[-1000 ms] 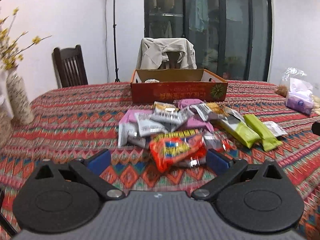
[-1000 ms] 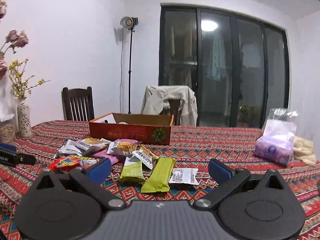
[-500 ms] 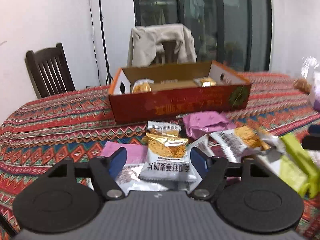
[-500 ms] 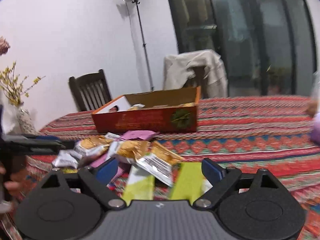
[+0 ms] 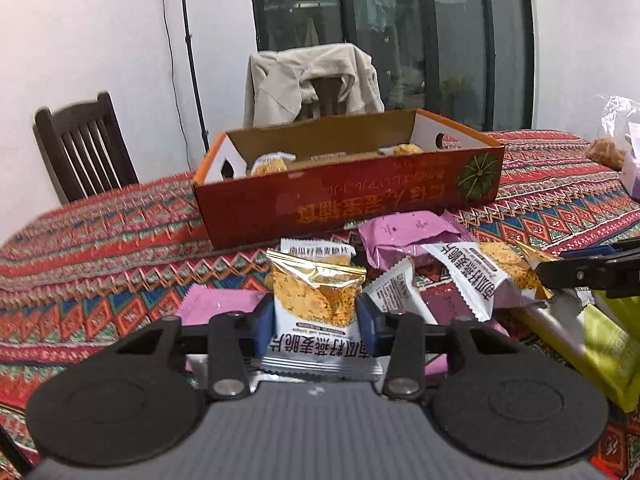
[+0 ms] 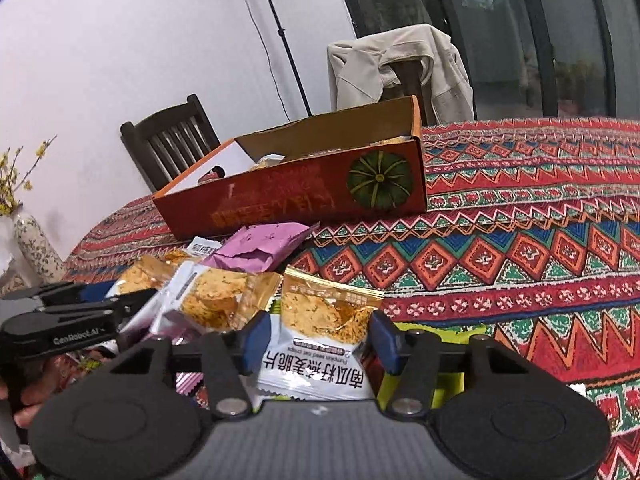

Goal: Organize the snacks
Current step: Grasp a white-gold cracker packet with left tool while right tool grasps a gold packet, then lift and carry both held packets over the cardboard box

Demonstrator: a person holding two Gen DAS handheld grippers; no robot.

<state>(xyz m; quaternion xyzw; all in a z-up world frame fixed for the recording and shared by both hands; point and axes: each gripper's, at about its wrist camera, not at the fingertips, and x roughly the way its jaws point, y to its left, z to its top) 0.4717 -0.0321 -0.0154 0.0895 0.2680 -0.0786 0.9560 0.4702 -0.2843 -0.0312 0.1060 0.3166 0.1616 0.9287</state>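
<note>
**Both grippers closing on crisp packets beside the box**

Left gripper (image 5: 316,322): jaws closing either side of a white-and-gold foil crisp packet (image 5: 314,300), blue pads at its edges, firm pressing not clear. Right gripper (image 6: 318,338): jaws likewise closing around a second white-and-gold foil packet (image 6: 320,320), pads just beside its sides, not visibly pinching.

Probably light, air-puffed, slippery film; brittle contents, so likely best taken across the lower body or crimped seam, gently.

Both packets on top of a loose heap with a pink wrapper (image 5: 408,236) and green bars (image 5: 608,344) on the patterned red tablecloth (image 6: 520,248). Just beyond, the shallow red cardboard box (image 5: 348,196), open-topped, low front wall to clear, plenty of room inside. Grippers close together; open cloth to the right.
</note>
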